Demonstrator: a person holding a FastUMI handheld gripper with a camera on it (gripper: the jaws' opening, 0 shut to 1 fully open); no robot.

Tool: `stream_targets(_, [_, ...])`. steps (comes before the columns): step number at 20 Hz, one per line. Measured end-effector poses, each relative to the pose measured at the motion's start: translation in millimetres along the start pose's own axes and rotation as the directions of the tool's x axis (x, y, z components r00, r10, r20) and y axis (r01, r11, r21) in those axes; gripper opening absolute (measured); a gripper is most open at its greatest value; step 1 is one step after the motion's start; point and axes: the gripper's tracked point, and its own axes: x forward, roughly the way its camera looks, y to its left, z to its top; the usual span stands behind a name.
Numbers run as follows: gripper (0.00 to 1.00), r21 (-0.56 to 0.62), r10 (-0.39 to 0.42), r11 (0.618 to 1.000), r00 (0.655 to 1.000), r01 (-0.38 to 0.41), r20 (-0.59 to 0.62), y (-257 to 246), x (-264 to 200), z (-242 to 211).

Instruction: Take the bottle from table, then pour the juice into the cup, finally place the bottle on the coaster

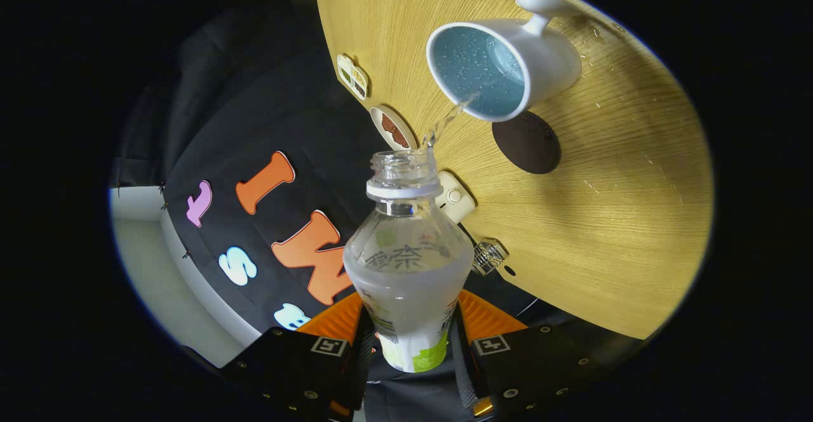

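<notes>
My gripper (pixel 409 339) is shut on a clear plastic bottle (pixel 408 263) with a green-and-white label, one finger pressing on each side of its lower body. The bottle is uncapped and tipped over, its open neck (pixel 404 169) aimed toward the cup. A thin clear stream (pixel 448 120) runs from the neck to the rim of a white cup (pixel 502 66) with a blue inside, where liquid and bubbles show. The cup stands on the wooden table (pixel 622 206) beyond the fingers, handle on its far side. A dark round coaster (pixel 527 142) lies right beside the cup, between cup and bottle.
Along the table's edge near the booth wall sit several small items: a square tile (pixel 352 76), an oval dish (pixel 392 128), a small white gadget (pixel 455 197) behind the bottle's neck and a small wire piece (pixel 488 257). Water drops dot the wood around the cup.
</notes>
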Motion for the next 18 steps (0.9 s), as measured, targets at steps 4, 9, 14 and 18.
stream_targets(4, [0.57, 0.016, 0.013, 1.000, 1.000, -0.013, 0.010, 5.4, -1.2, 2.9])
stream_targets(9, [0.58, 0.066, 0.034, 0.997, 0.999, -0.035, 0.016, 10.8, 1.1, 2.7])
stream_targets(14, [0.57, 0.090, 0.034, 0.995, 0.999, -0.036, 0.020, 11.8, 1.6, 1.9])
stream_targets(18, [0.57, 0.092, 0.044, 0.995, 0.999, -0.045, 0.017, 15.7, 2.7, 0.3])
